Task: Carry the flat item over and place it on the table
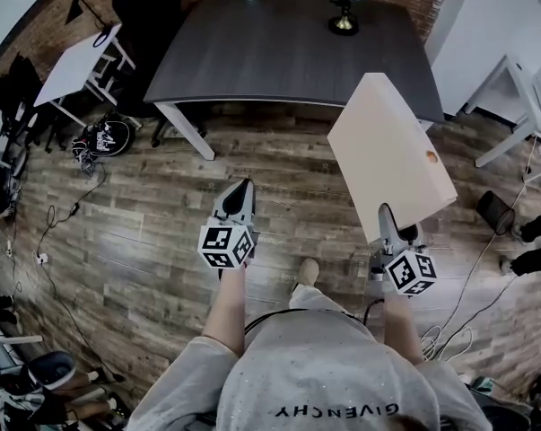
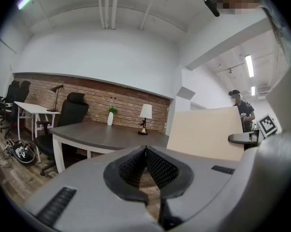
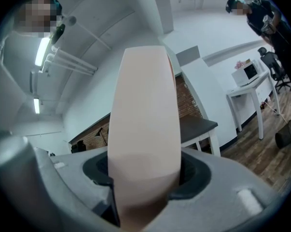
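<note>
Head view: the right gripper (image 1: 389, 215) clamps the beige board (image 1: 388, 146) above the wooden floor (image 1: 144, 223), before the grey table (image 1: 279, 52), which bears a lamp (image 1: 344, 7) at its far edge. Left gripper view: the left gripper (image 2: 146, 150) is closed and empty. Right gripper view: the board fills the jaws.

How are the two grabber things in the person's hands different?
The left gripper is shut with nothing in it; the right gripper is clamped on the flat beige board. The left gripper's jaws meet at the tips; the right's are held apart by the board. Both are grey and point toward the dark table.
</note>
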The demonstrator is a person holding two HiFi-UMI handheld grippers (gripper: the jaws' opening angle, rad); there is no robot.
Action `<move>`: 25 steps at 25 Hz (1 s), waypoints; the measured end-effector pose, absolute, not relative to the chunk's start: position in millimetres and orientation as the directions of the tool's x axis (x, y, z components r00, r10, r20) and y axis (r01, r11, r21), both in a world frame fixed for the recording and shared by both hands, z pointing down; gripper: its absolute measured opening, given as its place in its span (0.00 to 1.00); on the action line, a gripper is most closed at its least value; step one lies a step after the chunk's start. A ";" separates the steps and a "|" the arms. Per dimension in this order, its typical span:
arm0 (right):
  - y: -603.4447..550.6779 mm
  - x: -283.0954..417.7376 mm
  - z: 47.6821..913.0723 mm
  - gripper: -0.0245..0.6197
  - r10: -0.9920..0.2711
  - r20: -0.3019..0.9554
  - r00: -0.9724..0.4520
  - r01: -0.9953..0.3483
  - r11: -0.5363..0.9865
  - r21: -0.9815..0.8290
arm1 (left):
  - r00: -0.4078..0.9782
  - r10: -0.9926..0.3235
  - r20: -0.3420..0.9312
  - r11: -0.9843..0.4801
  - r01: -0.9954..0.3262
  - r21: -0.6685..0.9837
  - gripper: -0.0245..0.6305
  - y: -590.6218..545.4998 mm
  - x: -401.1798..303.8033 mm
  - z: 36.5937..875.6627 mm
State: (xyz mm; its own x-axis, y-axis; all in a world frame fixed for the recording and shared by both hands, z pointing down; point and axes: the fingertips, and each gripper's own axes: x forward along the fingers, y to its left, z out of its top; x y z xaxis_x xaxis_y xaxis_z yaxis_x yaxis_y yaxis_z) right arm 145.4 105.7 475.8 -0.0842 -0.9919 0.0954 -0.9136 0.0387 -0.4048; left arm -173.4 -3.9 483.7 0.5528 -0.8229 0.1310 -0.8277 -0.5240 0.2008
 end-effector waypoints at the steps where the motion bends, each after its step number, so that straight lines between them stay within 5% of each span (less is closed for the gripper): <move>1: 98.2 150.0 474.6 0.46 -0.992 0.094 -0.082 -0.913 0.037 -0.407 | 0.554 -0.823 0.129 -0.526 -0.827 0.199 0.04 -12.1 -169.0 481.7; 25: 4.2 191.7 472.1 0.46 -0.997 0.049 -0.063 -0.878 0.032 -0.477 | 0.610 -0.784 0.117 -0.586 -0.789 0.182 0.04 -120.5 -106.5 478.3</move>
State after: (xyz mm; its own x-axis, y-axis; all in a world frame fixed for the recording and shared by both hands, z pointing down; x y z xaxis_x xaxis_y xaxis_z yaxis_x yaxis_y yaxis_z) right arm 191.7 4.2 472.1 -0.0633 -0.9968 0.0489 -0.8782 0.0324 -0.4772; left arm -106.5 -120.5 478.3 0.6095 -0.7840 0.1175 -0.7893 -0.5863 0.1821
